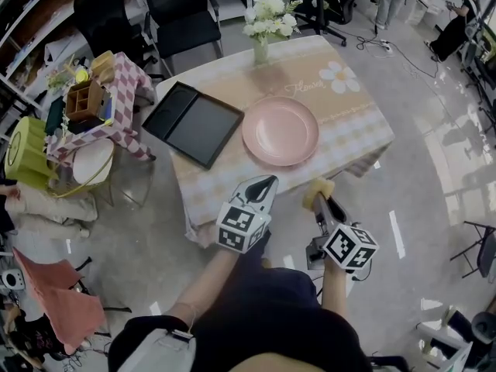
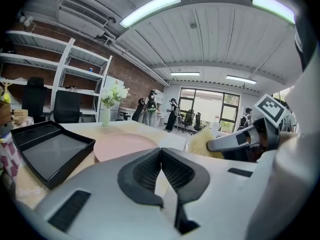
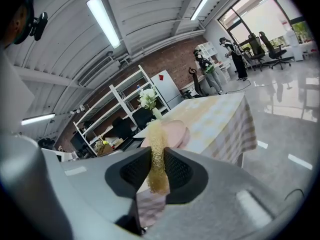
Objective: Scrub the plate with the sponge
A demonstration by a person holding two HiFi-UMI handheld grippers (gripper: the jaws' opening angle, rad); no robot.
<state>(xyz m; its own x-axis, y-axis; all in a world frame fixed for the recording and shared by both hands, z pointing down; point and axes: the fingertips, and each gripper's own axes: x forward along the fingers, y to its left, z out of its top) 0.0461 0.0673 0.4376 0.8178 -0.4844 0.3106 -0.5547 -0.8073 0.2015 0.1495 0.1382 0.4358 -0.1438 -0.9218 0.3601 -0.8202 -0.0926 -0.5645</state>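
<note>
A pink plate lies on the checked tablecloth, right of a black tray. My right gripper is shut on a yellow sponge, held off the table's near edge, short of the plate. In the right gripper view the sponge stands pinched between the jaws, with the plate beyond it. My left gripper hangs over the near table edge, shut and empty; its view shows the jaws meeting, the plate ahead and the sponge to the right.
A vase of white flowers stands at the table's far side. A small stand with a checked cloth and a wooden box crowds the left. Black chairs sit behind the table. People stand far off.
</note>
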